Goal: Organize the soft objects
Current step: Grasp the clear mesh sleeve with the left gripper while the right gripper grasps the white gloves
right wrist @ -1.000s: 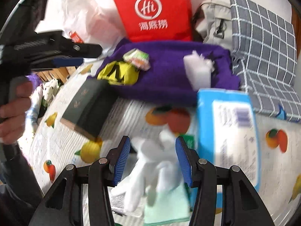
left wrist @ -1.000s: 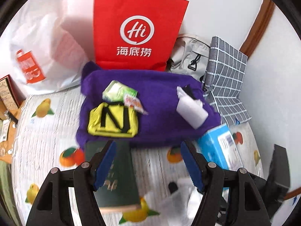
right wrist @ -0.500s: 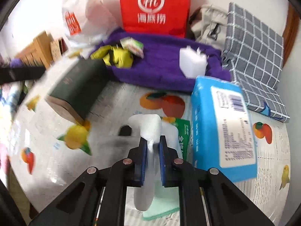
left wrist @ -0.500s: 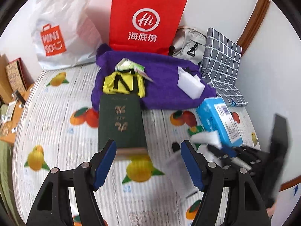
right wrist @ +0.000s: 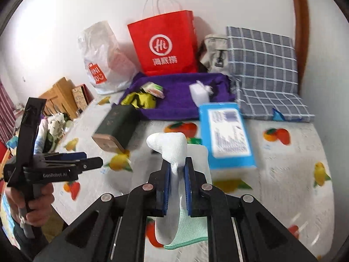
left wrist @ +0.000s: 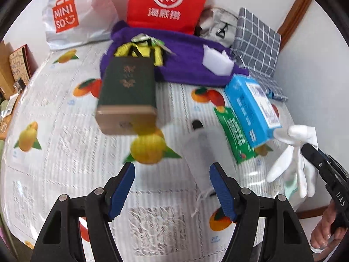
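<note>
My right gripper (right wrist: 177, 170) is shut on a white glove (right wrist: 169, 146) and holds it lifted above the fruit-print bed sheet (right wrist: 283, 174). The glove also shows at the right edge of the left wrist view (left wrist: 292, 166), hanging from the right gripper's tip. A light green cloth (right wrist: 192, 229) lies under it. My left gripper (left wrist: 172, 187) is open and empty above the sheet (left wrist: 65, 152). A purple towel (left wrist: 189, 59) at the back carries a yellow pouch (left wrist: 139, 50), a small green packet (right wrist: 153, 88) and a white sponge (left wrist: 217, 61).
A dark green box (left wrist: 126, 96) lies mid-bed. A blue tissue pack (left wrist: 250, 107), a green packet (left wrist: 234, 131) and a clear pouch (left wrist: 200, 152) lie to the right. A red paper bag (left wrist: 165, 2), a white Miniso bag (left wrist: 72, 15), a grey bag (left wrist: 218, 26) and a checked cushion (left wrist: 257, 41) line the wall.
My right gripper closed on the white glove and lifted it off the sheet. My left gripper drew back from the towel toward the near side of the bed, staying open.
</note>
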